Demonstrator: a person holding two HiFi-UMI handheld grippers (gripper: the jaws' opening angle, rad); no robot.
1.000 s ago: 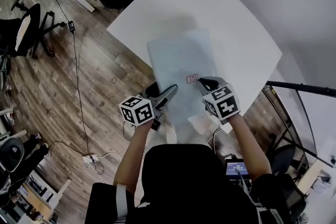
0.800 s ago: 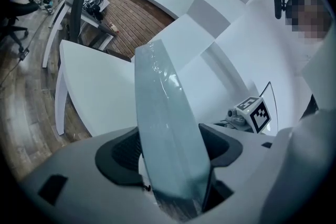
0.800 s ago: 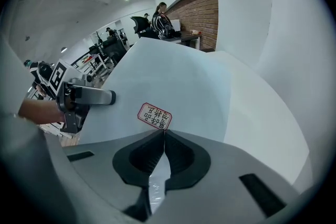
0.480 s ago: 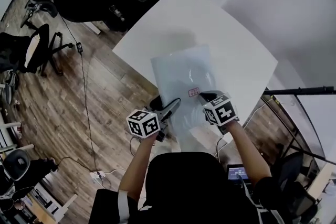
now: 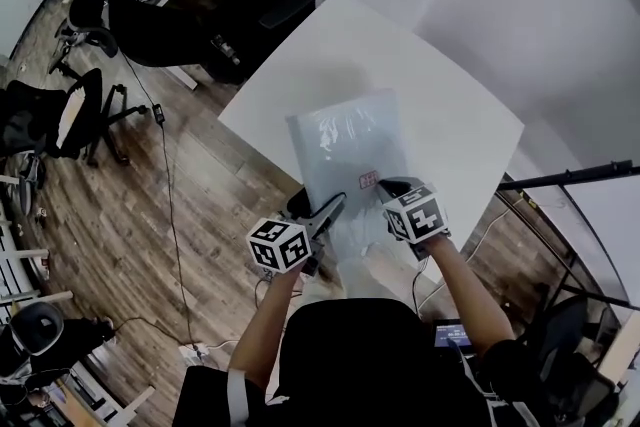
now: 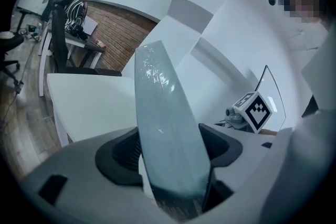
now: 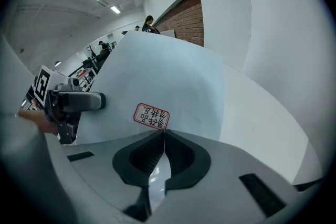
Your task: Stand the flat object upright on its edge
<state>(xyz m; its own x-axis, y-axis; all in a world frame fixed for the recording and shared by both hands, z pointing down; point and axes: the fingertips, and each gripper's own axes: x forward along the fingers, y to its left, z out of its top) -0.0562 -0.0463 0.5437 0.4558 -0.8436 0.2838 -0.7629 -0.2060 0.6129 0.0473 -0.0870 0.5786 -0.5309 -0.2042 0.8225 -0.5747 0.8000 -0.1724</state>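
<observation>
Pale blue-grey plastic-wrapped pack (image 5: pixel 350 140), flat and glossy, with a small red-bordered label (image 5: pixel 368 180) close to its near edge.

Head view: the pack is over the near part of the white tabletop (image 5: pixel 450 95). Both grippers are on its near edge, left gripper (image 5: pixel 335 205) towards the left corner, right gripper (image 5: pixel 388 185) just beside the label. I can't tell from up there whether the far edge touches the tabletop.

Left gripper view adds what the head view lacks. The pack shows almost edge-on, a thin slab rising tilted from between the jaws, which are clamped on it. Its surface is creased and shiny near the top.

Right gripper view: jaws pinched together on the pack's thin edge right below the label. The broad face is smooth. I can't read the label print. The left gripper shows at that view's left.
</observation>
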